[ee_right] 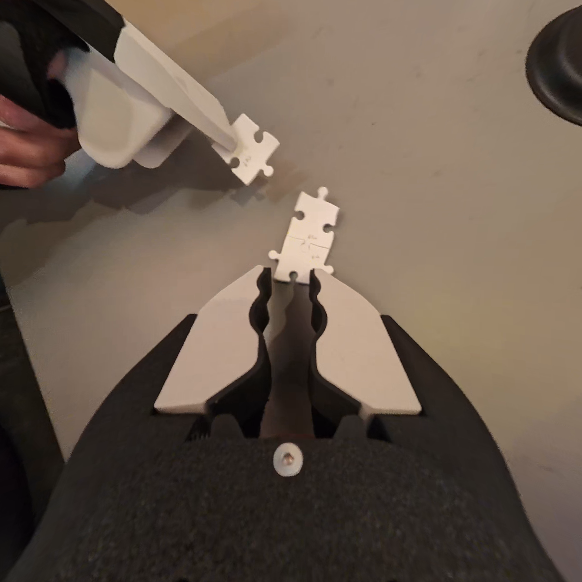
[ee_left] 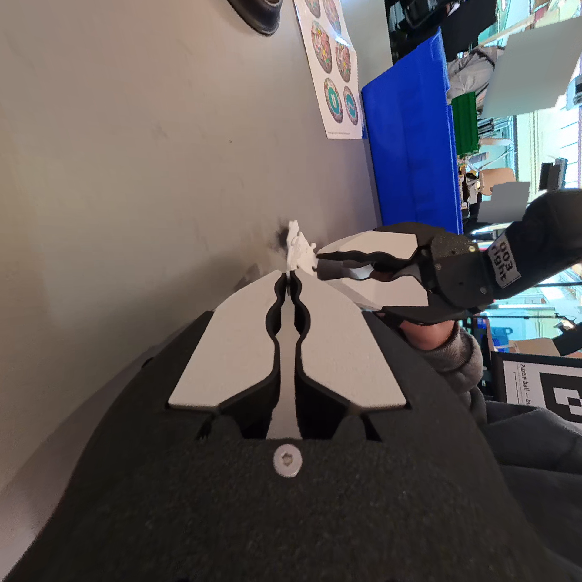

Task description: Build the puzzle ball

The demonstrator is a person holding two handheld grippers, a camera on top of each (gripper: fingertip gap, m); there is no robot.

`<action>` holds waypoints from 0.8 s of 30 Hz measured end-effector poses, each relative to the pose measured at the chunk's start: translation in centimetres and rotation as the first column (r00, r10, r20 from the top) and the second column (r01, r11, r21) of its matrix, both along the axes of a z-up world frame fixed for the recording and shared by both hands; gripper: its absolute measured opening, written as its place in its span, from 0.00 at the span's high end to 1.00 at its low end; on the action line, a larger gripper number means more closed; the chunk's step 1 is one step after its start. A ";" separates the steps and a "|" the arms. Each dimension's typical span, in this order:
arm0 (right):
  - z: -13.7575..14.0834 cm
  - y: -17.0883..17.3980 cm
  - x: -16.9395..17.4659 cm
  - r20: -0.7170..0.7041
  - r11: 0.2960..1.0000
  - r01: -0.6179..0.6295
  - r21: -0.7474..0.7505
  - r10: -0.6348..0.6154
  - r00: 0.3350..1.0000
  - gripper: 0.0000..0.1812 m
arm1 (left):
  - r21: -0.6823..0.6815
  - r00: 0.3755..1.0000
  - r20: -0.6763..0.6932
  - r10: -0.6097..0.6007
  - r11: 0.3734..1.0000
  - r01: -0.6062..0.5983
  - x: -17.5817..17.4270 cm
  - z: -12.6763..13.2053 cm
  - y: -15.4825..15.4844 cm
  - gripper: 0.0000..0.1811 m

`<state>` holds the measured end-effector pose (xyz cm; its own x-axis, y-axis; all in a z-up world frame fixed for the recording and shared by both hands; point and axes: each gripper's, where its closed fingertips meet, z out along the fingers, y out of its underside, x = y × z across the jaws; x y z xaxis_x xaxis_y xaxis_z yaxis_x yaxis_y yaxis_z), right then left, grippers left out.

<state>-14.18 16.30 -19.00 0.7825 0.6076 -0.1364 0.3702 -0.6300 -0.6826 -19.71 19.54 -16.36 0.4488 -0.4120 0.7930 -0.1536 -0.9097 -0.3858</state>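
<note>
My left gripper (ee_left: 288, 277) is shut on a single white puzzle piece (ee_left: 291, 261), seen edge-on. In the right wrist view the left gripper (ee_right: 230, 141) comes in from the upper left and holds that piece (ee_right: 255, 151) just above the grey table (ee_right: 441, 220). Two joined white pieces (ee_right: 311, 233) lie flat on the table. My right gripper (ee_right: 290, 274) is open, its tips on either side of the pair's near end. The held piece hangs a short way to the upper left of the pair, not touching it. The right gripper (ee_left: 318, 266) also shows in the left wrist view.
A black round object (ee_right: 560, 63) sits at the table's far right. A printed sheet with pictures of coloured balls (ee_left: 337, 69) lies on the table beside a blue bin (ee_left: 409, 141). A framed card with a square marker (ee_left: 551, 390) stands near the person's sleeve. The grippers' ends are close to 8 cm from one another.
</note>
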 end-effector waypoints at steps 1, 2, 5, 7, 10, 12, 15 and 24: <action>0.1 0.1 0.2 0.003 1.000 0.006 0.002 -0.006 1.000 0.87 | -0.002 1.000 -0.007 -0.013 1.000 0.013 0.1 -0.1 0.0 0.99; 0.4 0.1 0.2 -0.008 1.000 0.007 0.008 -0.007 1.000 0.88 | -0.001 1.000 -0.013 -0.026 1.000 0.026 0.3 -0.2 0.1 0.99; 1.1 0.2 -0.7 -0.046 1.000 -0.013 0.026 0.014 0.999 0.90 | 0.005 0.998 -0.031 -0.056 0.998 0.056 0.6 -0.4 0.4 0.99; 0.6 0.3 -1.0 -0.026 1.000 -0.023 0.018 0.024 0.999 0.91 | 0.005 0.997 -0.033 -0.066 0.998 0.066 0.8 -0.3 0.5 0.99; -0.1 0.6 -0.7 0.008 1.000 -0.019 0.015 0.019 1.000 0.92 | -0.007 0.994 -0.048 -0.097 0.995 0.097 1.1 -0.6 0.3 0.99; -0.2 0.6 -0.7 0.001 1.000 -0.020 0.009 0.020 1.000 0.93 | -0.017 0.993 -0.062 -0.101 0.995 0.100 1.1 -0.9 0.2 0.99; -0.2 0.7 -0.6 0.010 1.000 -0.022 0.015 0.022 1.000 0.94 | -0.030 0.993 -0.065 -0.100 0.995 0.098 1.1 -1.1 0.3 0.99; -0.2 0.9 -0.4 0.020 0.999 -0.028 0.021 0.028 0.999 0.94 | -0.005 0.989 -0.075 -0.124 0.992 0.124 0.9 -0.5 -0.4 0.99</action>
<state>-14.61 17.19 -19.23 0.7674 0.6320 -0.1080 0.4012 -0.6047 -0.6880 -18.78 19.09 -16.87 0.4519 -0.4683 0.7593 -0.2939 -0.8818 -0.3690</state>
